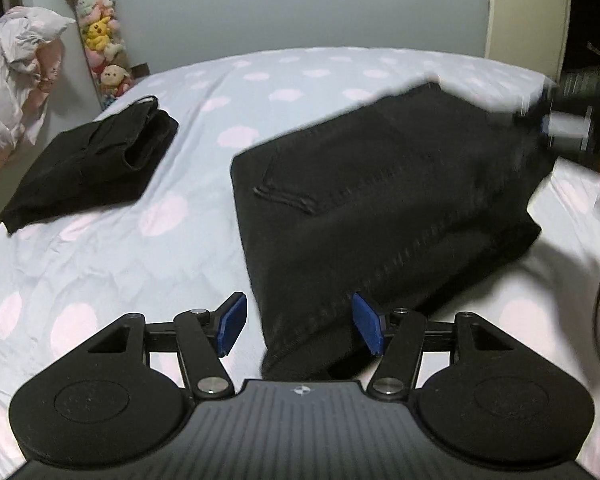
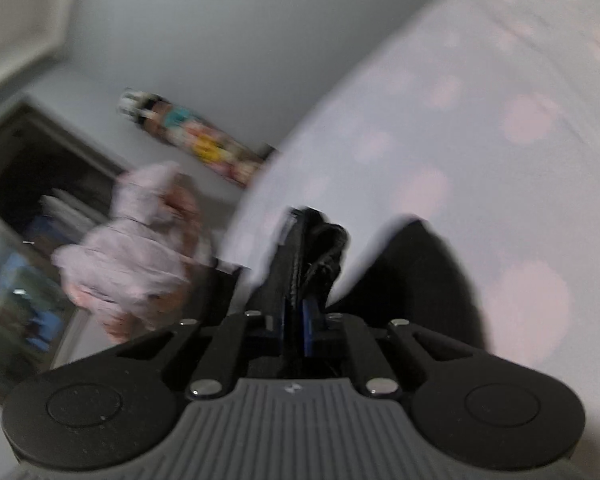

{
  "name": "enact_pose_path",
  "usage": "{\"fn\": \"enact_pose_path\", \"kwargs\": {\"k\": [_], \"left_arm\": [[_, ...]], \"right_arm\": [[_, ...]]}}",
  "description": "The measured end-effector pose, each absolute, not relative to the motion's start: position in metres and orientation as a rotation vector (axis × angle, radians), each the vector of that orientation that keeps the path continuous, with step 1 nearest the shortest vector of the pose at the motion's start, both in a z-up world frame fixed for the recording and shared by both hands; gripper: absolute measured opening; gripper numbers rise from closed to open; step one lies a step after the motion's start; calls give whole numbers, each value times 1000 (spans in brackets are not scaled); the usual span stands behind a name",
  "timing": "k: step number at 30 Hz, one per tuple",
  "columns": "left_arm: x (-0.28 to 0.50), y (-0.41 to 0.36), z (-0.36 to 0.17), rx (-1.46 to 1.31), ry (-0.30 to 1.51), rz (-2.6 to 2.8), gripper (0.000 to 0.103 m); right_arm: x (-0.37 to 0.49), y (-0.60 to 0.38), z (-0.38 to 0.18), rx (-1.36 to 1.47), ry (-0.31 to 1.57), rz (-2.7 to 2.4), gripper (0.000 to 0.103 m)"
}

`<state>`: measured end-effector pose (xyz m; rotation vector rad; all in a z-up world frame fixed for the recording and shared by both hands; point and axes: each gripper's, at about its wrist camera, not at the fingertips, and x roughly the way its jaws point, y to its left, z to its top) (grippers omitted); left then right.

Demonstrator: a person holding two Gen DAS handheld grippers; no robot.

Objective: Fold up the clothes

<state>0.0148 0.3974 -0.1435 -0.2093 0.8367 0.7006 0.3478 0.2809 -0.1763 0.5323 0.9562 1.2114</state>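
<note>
A pair of black trousers [image 1: 380, 200] lies partly folded on the bed, right of the middle in the left wrist view. My left gripper [image 1: 300, 326] is open, its blue pads [image 1: 233, 322] on either side of the trousers' near corner without clamping it. My right gripper [image 1: 556, 126] shows blurred at the trousers' far right corner. In the right wrist view the right gripper [image 2: 296, 320] is shut on black trouser fabric [image 2: 300, 248], which hangs between the jaws. A second black garment [image 1: 92, 164] lies folded at the left of the bed.
The bed sheet [image 1: 120, 272] is pale blue with pink dots. A crumpled pale cloth heap [image 1: 16, 92] sits beyond the bed's left edge. A column of plush toys [image 1: 100, 36] stands against the wall. A door [image 1: 528, 8] is at the far right.
</note>
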Motion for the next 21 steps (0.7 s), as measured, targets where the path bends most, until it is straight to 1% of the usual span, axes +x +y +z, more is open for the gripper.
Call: {"fn": "enact_pose_path", "kwargs": {"k": [4, 5, 6, 8, 11, 16, 19, 20, 21], "left_arm": [[21, 392, -148, -233, 825, 650, 69], [23, 390, -151, -235, 829, 640, 62], [27, 390, -155, -239, 849, 637, 51], [34, 390, -163, -231, 888, 634, 49], [41, 389, -172, -195, 934, 629, 47], [45, 401, -182, -209, 981, 602, 47], [42, 404, -181, -223, 980, 595, 49], [41, 402, -179, -217, 976, 594, 51], [38, 400, -176, -212, 963, 590, 53]], "right_arm": [[344, 265, -149, 537, 866, 1201, 9], [343, 261, -142, 538, 844, 1199, 9], [345, 259, -142, 538, 853, 1181, 9], [354, 261, -163, 514, 944, 1100, 9], [359, 270, -192, 423, 1020, 975, 9], [356, 284, -208, 290, 1021, 945, 10], [362, 278, -216, 309, 1058, 936, 15], [364, 276, -214, 322, 1068, 936, 18], [366, 274, -212, 335, 1078, 935, 24]]}}
